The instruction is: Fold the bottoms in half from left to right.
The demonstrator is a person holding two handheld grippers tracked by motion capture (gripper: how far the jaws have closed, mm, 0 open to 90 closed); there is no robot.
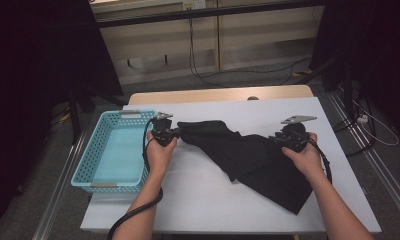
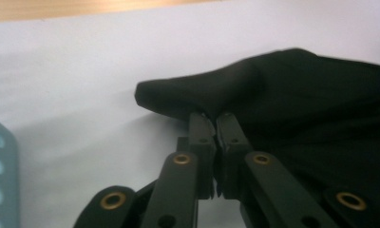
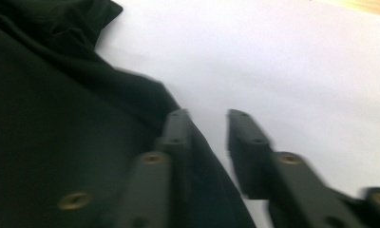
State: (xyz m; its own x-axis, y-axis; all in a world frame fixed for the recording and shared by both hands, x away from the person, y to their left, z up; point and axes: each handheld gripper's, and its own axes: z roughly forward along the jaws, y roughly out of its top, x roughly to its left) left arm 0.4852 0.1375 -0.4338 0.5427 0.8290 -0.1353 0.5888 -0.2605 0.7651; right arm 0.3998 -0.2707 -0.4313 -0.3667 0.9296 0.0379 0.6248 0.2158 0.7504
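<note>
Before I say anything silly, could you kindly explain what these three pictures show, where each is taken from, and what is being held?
There is no robot here: a person holds a two-jaw tool in each hand. The high view looks down on a white table. On it lie a black cloth and, at the left, a light blue basket with nothing showing inside. The other two pictures come from cameras riding on the tools, looking along their black jaws. The left hand-held gripper has its jaws closed, pinching a raised corner of the cloth. The right hand-held gripper has its jaws apart at the cloth's edge, one over the fabric and one over bare table, gripping nothing yet.
</note>
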